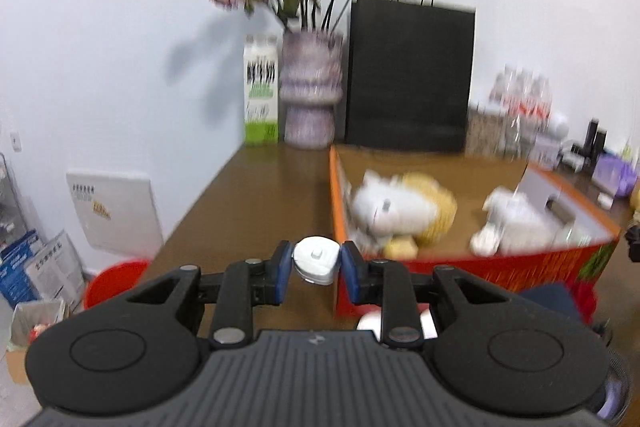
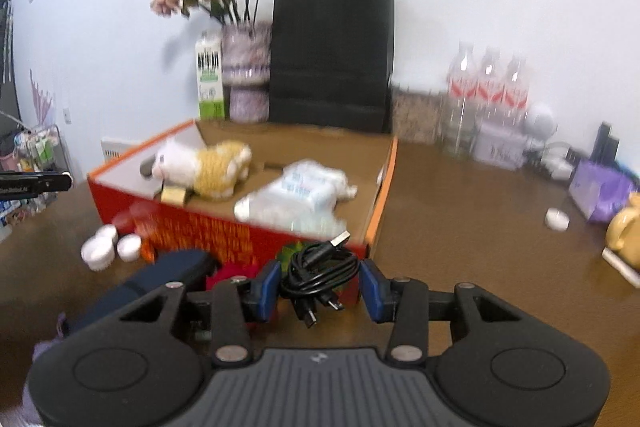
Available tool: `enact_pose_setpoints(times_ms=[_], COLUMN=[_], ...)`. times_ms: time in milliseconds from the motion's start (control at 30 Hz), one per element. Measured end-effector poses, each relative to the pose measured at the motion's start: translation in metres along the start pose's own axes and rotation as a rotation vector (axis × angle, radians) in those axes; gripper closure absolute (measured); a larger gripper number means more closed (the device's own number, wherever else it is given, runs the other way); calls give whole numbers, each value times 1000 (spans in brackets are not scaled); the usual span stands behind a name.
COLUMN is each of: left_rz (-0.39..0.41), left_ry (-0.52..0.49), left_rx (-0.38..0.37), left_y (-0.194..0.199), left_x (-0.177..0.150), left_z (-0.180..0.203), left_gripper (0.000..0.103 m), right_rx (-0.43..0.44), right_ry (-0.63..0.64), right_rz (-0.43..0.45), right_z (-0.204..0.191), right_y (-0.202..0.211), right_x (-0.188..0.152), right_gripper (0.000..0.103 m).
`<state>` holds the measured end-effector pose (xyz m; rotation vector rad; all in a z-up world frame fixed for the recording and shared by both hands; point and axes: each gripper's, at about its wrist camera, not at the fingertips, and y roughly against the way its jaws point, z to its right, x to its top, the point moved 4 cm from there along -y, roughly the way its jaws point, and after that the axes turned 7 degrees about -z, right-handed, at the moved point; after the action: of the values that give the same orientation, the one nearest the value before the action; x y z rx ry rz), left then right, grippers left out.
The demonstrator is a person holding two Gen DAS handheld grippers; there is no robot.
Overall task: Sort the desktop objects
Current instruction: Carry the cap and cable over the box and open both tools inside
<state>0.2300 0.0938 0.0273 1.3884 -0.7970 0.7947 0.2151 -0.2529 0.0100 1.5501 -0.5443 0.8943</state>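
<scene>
My left gripper (image 1: pixel 316 269) is shut on a small white plastic case (image 1: pixel 316 254), its blue pads (image 1: pixel 283 269) pressing both sides, held above the brown desk by the near left corner of an open orange-red cardboard box (image 1: pixel 334 195). My right gripper (image 2: pixel 319 287) is shut on a coiled black USB cable (image 2: pixel 320 265), its plugs hanging loose, just in front of the box's red front wall (image 2: pixel 200 227). Inside the box lie a white-and-yellow plush toy (image 2: pixel 208 167) and a white wrapped packet (image 2: pixel 296 195).
Along the back wall stand a flower vase (image 2: pixel 246 75), a milk carton (image 2: pixel 210 83), a black paper bag (image 2: pixel 332 55) and water bottles (image 2: pixel 488 87). Small white jars (image 2: pixel 108 247) and a dark blue object (image 2: pixel 172 271) lie before the box. A white cap (image 2: pixel 557 219) and purple pack (image 2: pixel 600 191) sit right.
</scene>
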Motion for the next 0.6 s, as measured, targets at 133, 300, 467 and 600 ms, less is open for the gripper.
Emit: enact_pose_setpoints(times_ms=[133,300,467,600], left_rz=[65,105,99,76], left_ry=[4,7,28,13], left_rx=[-30,-86,-132,-110], left_y=[2,-10,-44,-80], left_x=[26,51,72,69], left_z=[13,40,72,91], left_gripper=[76,76,75,75], right_rx=[6,23,-5,-55], right_ry=[5,-12,-62,-104], right_rz=[62,116,149,147], right_z=[-1,-7,-5,3], right_y=[4,-13,-49,-81], right_x=[26,64,96,99], right_gripper=[61,61,61,61])
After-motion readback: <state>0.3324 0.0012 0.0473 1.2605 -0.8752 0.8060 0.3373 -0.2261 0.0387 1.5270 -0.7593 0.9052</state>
